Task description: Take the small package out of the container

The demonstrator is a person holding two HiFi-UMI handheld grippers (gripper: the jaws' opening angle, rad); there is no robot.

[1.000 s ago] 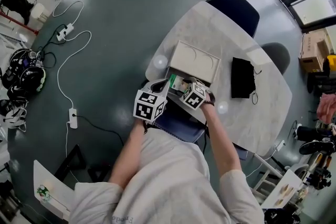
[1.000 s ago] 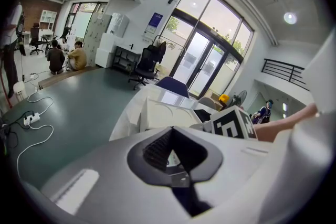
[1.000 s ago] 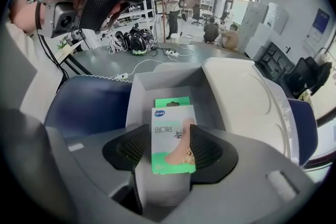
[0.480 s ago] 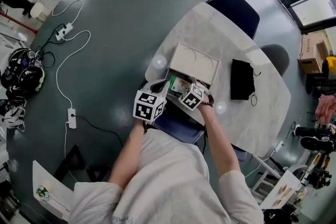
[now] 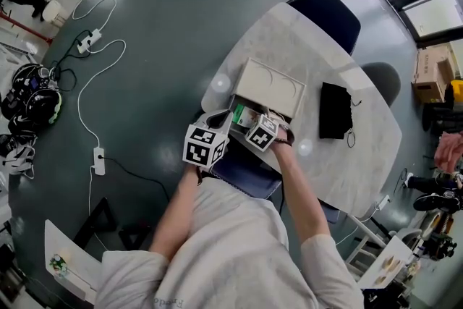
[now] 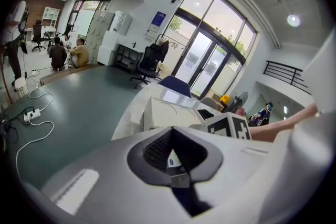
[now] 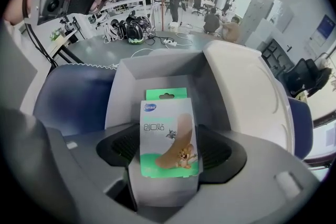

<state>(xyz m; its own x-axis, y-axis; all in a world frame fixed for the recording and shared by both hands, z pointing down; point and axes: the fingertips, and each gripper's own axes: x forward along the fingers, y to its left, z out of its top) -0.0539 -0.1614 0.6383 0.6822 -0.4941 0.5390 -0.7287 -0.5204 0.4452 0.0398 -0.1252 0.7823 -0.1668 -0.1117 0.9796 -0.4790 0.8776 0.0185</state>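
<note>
As I judge it, the task is barely begun. The container [image 7: 157,68], a pale box with its lid [image 7: 247,92] thrown back, sits at the near edge of the surface [image 5: 289,36], right in front of the person. The small package [image 7: 168,131], a green and white packet of plasters, is not yet out and stands inside the open container. The right gripper [image 7: 170,150] points steeply down over it. Its jaws have just been opening and now stand at their widest, one on each side of the package with the pads clear of it, so nothing is gripped. Closing on the package and lifting it out are left to do. The left gripper [image 6: 174,150] hangs at the container's near left corner with its jaws only a little apart. A sliver of white with a blue mark shows in the gap, and I cannot tell whether they pinch it.

A grey-green floor [image 5: 159,25] runs wide round the surface, which is white and marbled with rounded corners. Tall glass doors [image 6: 210,65] close one side of the room. A dark blue chair [image 5: 325,14] stands at the far edge. A black pouch [image 5: 335,108] lies toward the right edge, apart from the container. A white power strip [image 5: 100,161] trails its cable over the floor.
</note>
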